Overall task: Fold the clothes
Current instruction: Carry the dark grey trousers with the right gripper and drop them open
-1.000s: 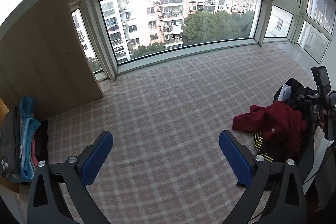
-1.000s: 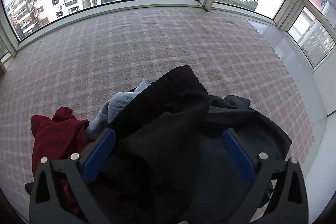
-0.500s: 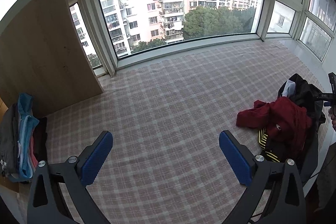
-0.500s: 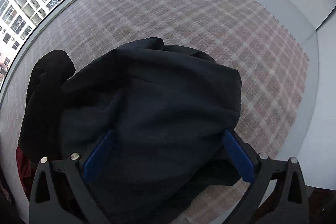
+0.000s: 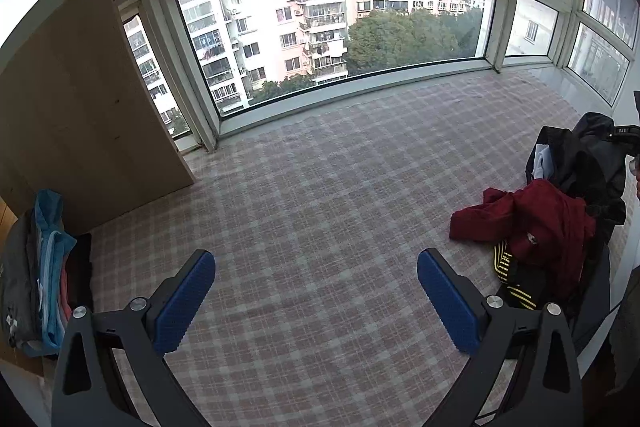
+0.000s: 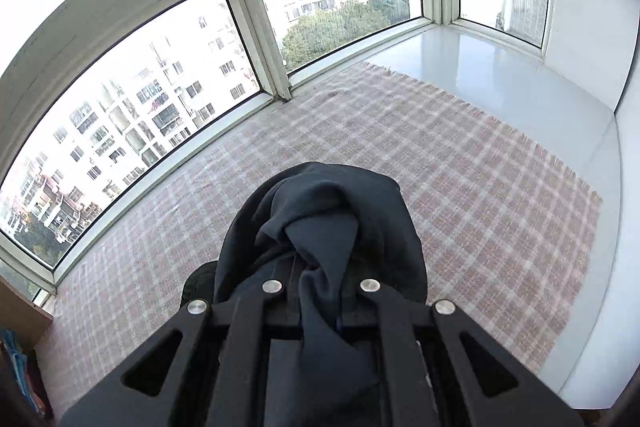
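Checked bedding [image 5: 320,227] lies bare beside the clothes pile [image 5: 552,227]; right claw [image 6: 320,267] has just clamped a soft, limp dark garment [image 6: 320,203] by a bunched fold; left claw [image 5: 316,291] gapes empty.

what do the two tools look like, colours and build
Both are matte black angular frames with cut-out slots and silver round screws. The left tool carries textured blue pads on its fingers. On the right tool the pads are hidden by fabric.
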The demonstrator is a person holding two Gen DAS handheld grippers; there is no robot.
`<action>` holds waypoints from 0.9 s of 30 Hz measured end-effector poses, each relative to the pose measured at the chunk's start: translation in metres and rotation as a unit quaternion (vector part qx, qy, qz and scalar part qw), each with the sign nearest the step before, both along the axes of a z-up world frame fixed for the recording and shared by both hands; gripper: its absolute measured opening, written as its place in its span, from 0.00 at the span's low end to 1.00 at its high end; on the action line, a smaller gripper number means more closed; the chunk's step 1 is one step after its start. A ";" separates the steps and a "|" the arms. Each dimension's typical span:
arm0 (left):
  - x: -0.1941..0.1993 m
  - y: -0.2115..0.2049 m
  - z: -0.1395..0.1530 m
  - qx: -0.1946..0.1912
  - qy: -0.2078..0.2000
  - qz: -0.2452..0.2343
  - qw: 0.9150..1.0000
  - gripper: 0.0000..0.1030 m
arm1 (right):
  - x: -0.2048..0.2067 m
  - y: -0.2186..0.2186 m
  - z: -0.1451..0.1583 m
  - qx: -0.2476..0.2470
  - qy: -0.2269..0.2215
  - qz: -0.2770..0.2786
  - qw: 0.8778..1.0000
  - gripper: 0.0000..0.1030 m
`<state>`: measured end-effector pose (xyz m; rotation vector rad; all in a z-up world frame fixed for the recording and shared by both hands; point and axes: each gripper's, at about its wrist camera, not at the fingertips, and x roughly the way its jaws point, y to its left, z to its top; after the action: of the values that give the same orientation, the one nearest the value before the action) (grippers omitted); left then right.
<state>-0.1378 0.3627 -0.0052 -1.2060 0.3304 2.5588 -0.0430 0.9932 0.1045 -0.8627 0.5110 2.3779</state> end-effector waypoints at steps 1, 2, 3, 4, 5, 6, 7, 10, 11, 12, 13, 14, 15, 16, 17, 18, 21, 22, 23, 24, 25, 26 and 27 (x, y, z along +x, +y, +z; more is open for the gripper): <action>0.000 -0.001 0.001 0.002 0.002 0.001 1.000 0.99 | -0.002 -0.007 0.038 0.031 0.024 -0.003 0.999 0.07; 0.001 -0.003 0.003 0.005 0.005 0.001 1.000 0.99 | -0.003 -0.016 0.074 0.061 0.047 -0.003 0.997 0.07; 0.003 -0.005 0.005 0.008 0.008 0.002 1.000 0.99 | -0.003 -0.028 0.112 0.088 0.071 0.003 0.994 0.07; 0.004 -0.007 0.007 0.012 0.011 0.002 1.000 0.99 | -0.004 -0.041 0.150 0.114 0.094 0.010 0.989 0.07; 0.006 -0.009 0.009 0.015 0.014 0.003 1.000 0.99 | -0.005 -0.062 0.177 0.124 0.109 0.031 0.986 0.07; 0.007 -0.011 0.011 0.019 0.017 0.004 1.000 0.99 | -0.007 -0.083 0.202 0.132 0.122 0.053 0.982 0.07; 0.009 -0.015 0.014 0.023 0.021 0.006 0.999 0.99 | -0.008 -0.105 0.227 0.141 0.135 0.075 0.978 0.07; 0.018 -0.033 0.024 0.039 0.039 0.018 0.998 0.99 | -0.011 -0.175 0.288 0.160 0.166 0.147 0.962 0.07; 0.021 -0.042 0.028 0.044 0.045 0.025 0.998 0.99 | -0.011 -0.203 0.299 0.163 0.170 0.176 0.956 0.07; 0.025 -0.053 0.032 0.049 0.051 0.032 0.997 0.99 | -0.010 -0.230 0.304 0.161 0.174 0.204 0.950 0.07; 0.028 -0.063 0.036 0.053 0.056 0.039 0.996 0.99 | -0.011 -0.258 0.304 0.150 0.172 0.238 0.944 0.07; 0.032 -0.074 0.040 0.057 0.062 0.046 0.995 0.99 | -0.012 -0.287 0.304 0.137 0.170 0.273 0.937 0.07; 0.036 -0.084 0.043 0.061 0.068 0.053 0.994 0.99 | -0.013 -0.315 0.303 0.125 0.167 0.307 0.929 0.07; 0.040 -0.097 0.047 0.063 0.075 0.062 0.993 0.99 | -0.015 -0.344 0.299 0.099 0.157 0.349 0.919 0.07; 0.044 -0.112 0.050 0.062 0.081 0.073 0.992 0.99 | -0.018 -0.376 0.292 0.082 0.146 0.388 0.906 0.07; 0.048 -0.126 0.053 0.060 0.087 0.084 0.991 0.99 | -0.020 -0.409 0.284 0.068 0.135 0.425 0.892 0.07; 0.061 -0.173 0.058 0.048 0.105 0.128 0.985 0.99 | -0.040 -0.509 0.245 0.010 0.080 0.531 0.844 0.13; 0.065 -0.189 0.058 0.044 0.107 0.143 0.983 0.99 | -0.048 -0.537 0.222 -0.001 0.043 0.555 0.831 0.15; 0.069 -0.206 0.057 0.041 0.107 0.158 0.981 0.99 | -0.056 -0.564 0.197 -0.010 0.004 0.576 0.817 0.20; 0.074 -0.222 0.054 0.037 0.103 0.172 0.979 0.99 | -0.065 -0.591 0.173 -0.018 -0.036 0.596 0.802 0.20; 0.078 -0.237 0.050 0.033 0.098 0.184 0.977 0.99 | -0.067 -0.609 0.148 0.002 -0.067 0.605 0.793 0.20; 0.082 -0.250 0.045 0.026 0.093 0.195 0.976 0.99 | -0.067 -0.617 0.126 0.027 -0.087 0.607 0.789 0.20; 0.085 -0.261 0.040 0.018 0.086 0.205 0.975 0.99 | -0.066 -0.614 0.104 0.041 -0.098 0.603 0.791 0.20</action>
<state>-0.0528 0.1014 0.0353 -1.1386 0.0719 3.0177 -0.1093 0.3791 0.2084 -1.7199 -0.4132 3.2666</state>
